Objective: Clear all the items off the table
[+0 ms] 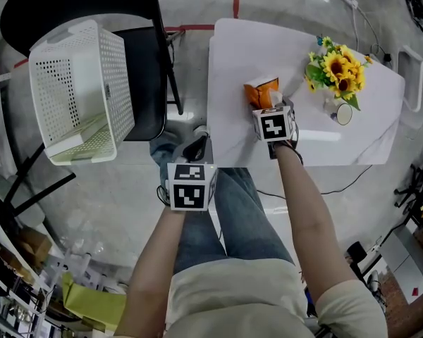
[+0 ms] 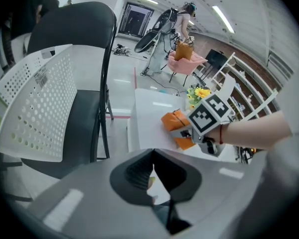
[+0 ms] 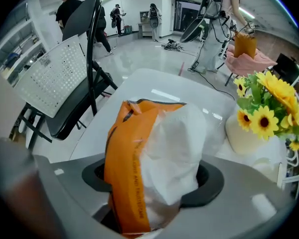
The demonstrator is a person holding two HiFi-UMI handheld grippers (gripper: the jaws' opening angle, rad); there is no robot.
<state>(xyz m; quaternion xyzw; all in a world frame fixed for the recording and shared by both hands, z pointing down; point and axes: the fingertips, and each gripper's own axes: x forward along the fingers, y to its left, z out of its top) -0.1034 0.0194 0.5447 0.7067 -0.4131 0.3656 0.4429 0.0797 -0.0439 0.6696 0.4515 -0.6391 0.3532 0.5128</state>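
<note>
On the far left a white perforated basket [image 1: 81,90] lies tilted on the seat of a black chair [image 1: 146,83], which stands just beside the left edge of the table [image 1: 229,48]. Next comes the left gripper [image 2: 151,182]. It hangs over the person's knee, off the table's near left corner, with its jaws fully together and nothing between them. On the table, between the left edge and the middle, is the tissue pack [image 3: 149,143] (orange wrap, with white tissue coming out of the top). The right gripper [image 3: 152,183] comes at it steeply from above. Its jaws are wide apart, one on each side of the pack, and the pads seem to lie against both sides; how firm this hold is I cannot judge. The long axis of the pack runs from the near edge toward the far edge, so the jaws take it across its short width. Toward the right edge stand the sunflowers [image 1: 337,67]. The basket lies to the left of the pack, so I think the carry must go over the left edge.
</note>
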